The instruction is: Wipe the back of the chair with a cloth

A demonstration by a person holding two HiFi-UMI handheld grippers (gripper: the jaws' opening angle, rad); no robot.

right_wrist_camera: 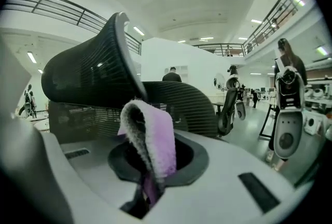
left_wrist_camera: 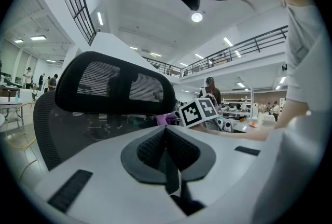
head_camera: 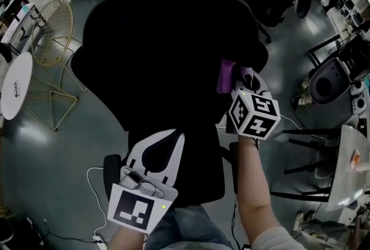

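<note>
Fluffy purple cloth pinched in right gripper beside the mesh chair back; left gripper closed, empty

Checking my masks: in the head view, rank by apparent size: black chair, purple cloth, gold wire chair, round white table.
black chair
gold wire chair
round white table, partly out of frame
purple cloth

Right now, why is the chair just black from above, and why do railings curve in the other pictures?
Head view: the chair is underexposed, plain black, while the floor carries pale glare. Left gripper view: the wide lens bows the railing and darkens the corners. Right gripper view: same bowing; the cloth up close shows its fuzz.
</note>
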